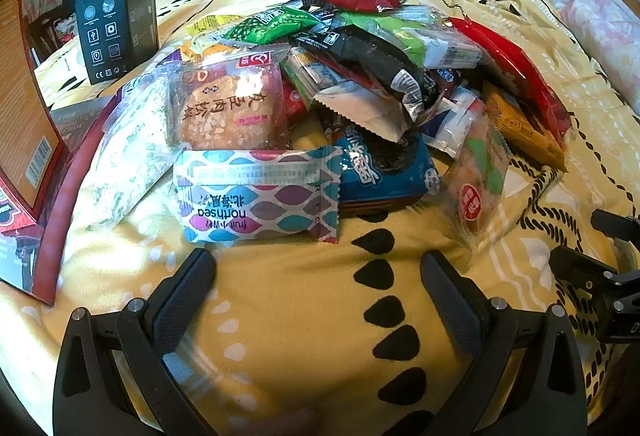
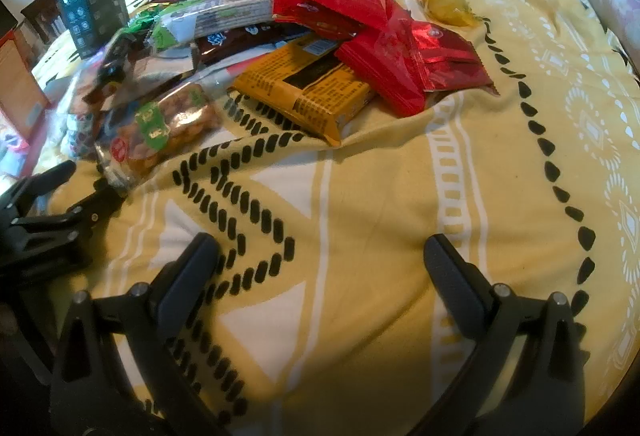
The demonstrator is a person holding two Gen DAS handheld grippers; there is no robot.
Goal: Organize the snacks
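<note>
Grippers came first in both views: the left gripper [image 1: 316, 276] and the right gripper [image 2: 320, 260] each hovered over the yellow patterned bedspread [image 2: 380, 195] with jaws spread wide and nothing between them. Just beyond the left fingertips lay a scale-patterned "northsea" pastry packet [image 1: 256, 191], with a blue cookie pack [image 1: 384, 171] beside it and a clear-wrapped meat-floss bun [image 1: 232, 107] behind. Ahead of the right gripper sat a clear bag of nuts [image 2: 168, 123], then a yellow bar wrapper [image 2: 312, 91] and red foil sachets [image 2: 380, 47]. Farther back the snack pile [image 1: 360, 47] remained one mixed heap near the middle of the bed, and a black shaver box [image 1: 114, 3] stood toward the far left edge. Sorting looked barely begun, with nothing grouped yet and almost every packet left to separate.
</note>
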